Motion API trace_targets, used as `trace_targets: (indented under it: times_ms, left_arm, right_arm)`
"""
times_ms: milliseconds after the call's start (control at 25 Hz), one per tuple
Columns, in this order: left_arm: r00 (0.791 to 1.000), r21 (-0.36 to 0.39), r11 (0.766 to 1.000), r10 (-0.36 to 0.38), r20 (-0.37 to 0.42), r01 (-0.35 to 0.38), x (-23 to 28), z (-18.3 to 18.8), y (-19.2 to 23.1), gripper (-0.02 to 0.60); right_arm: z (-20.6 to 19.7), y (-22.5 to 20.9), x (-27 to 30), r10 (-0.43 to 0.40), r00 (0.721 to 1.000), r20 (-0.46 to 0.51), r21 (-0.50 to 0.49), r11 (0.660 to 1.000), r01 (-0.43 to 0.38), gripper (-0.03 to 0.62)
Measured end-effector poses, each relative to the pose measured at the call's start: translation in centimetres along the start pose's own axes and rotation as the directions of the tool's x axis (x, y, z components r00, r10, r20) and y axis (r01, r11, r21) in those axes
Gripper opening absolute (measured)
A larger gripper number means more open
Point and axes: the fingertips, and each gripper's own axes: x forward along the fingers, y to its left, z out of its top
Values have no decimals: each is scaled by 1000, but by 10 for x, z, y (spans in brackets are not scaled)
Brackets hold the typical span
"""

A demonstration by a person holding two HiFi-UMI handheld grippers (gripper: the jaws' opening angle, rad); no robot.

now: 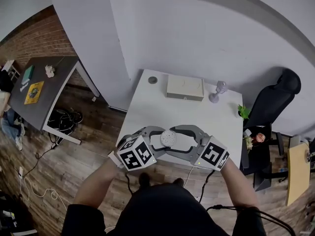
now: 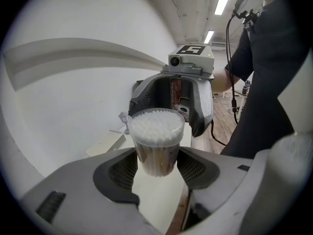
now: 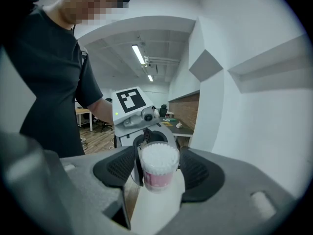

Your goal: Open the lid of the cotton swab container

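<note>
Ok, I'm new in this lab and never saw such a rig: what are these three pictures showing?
No robot here: a person holds a two-jaw gripper in each hand. One picture comes from a camera on the person's head, looking down; the other two come from cameras riding on the grippers. The left gripper clamps a cotton swab container over the white table. The right gripper has its jaws open around that container, not pressing it. On the table stand a beige box, a glass goblet and a small round object.
</note>
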Motion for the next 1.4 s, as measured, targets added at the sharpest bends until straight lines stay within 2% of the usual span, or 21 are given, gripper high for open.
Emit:
trace_targets:
  times_ms: [360,720,1200,1280,1400]
  left_arm:
    - [999,14,999,-36,8,36,2,-2,-7,249]
    - [999,14,999,-45,8,45,3,-5,-8,247]
    - [997,-31,996,-79,21,80,4,-17,-11,247]
    - [997,-15,997,-72,7,72,5,-21,-12,247]
    - [998,48,998,-47,-37,49,9,-29,-13,245]
  right_arm:
    - [-1,2,4,-23,1000,-4,-60,998,23,256]
    - [-9,2,5,-12,1000,2,-38,999,12,253]
    - [-25,-1,11,39,998,-58,107,994,-33,252]
    - [-26,1,13,58,997,-47,151,987,-51,252]
    - [-25,2,14,93,996,-13,254,963,-87,250]
